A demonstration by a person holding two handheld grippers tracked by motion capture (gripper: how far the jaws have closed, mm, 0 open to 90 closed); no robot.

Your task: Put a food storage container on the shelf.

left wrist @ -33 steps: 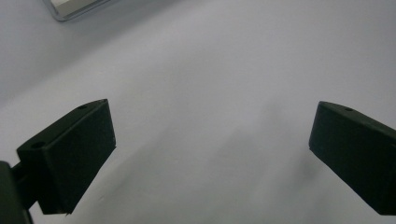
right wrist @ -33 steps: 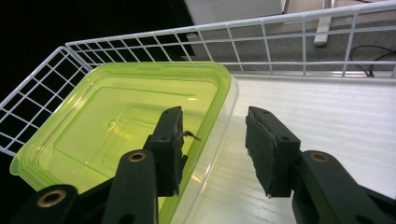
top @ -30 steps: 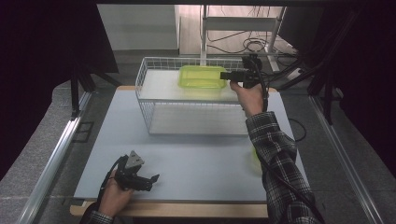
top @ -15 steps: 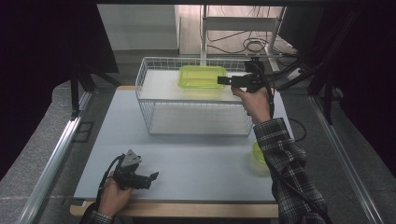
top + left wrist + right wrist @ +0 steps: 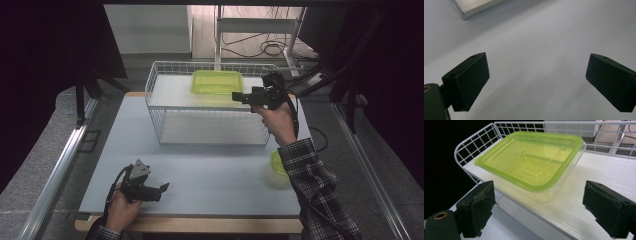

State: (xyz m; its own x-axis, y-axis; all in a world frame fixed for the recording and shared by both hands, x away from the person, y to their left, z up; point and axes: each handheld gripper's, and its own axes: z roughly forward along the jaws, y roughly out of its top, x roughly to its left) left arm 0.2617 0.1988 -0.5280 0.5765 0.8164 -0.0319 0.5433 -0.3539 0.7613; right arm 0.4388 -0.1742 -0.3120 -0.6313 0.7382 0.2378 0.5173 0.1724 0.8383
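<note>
A clear box with a lime-green lid (image 5: 217,81) (image 5: 531,157) lies flat on the white upper shelf of a wire rack (image 5: 210,135) (image 5: 474,145). My right gripper (image 5: 236,96) (image 5: 539,197) hovers level just right of the box and points at it. Its jaws have just been opening and stand wide apart, with nothing pressed between them; the box's near corner sits a little ahead of the pads. My left gripper (image 5: 165,187) (image 5: 537,72) rests low at the table's front left, open over bare grey tabletop.
A round green-lidded tub (image 5: 276,167) sits on the table by the right sleeve. The grey table top (image 5: 210,170) spreads in front of the rack. A metal rail (image 5: 60,165) (image 5: 479,6) runs along the left edge, and cables lie behind the rack.
The right gripper has pulled back to the right, away from the green-lidded box, and its jaws have spread. The box stays on the shelf. The left gripper has not moved.
</note>
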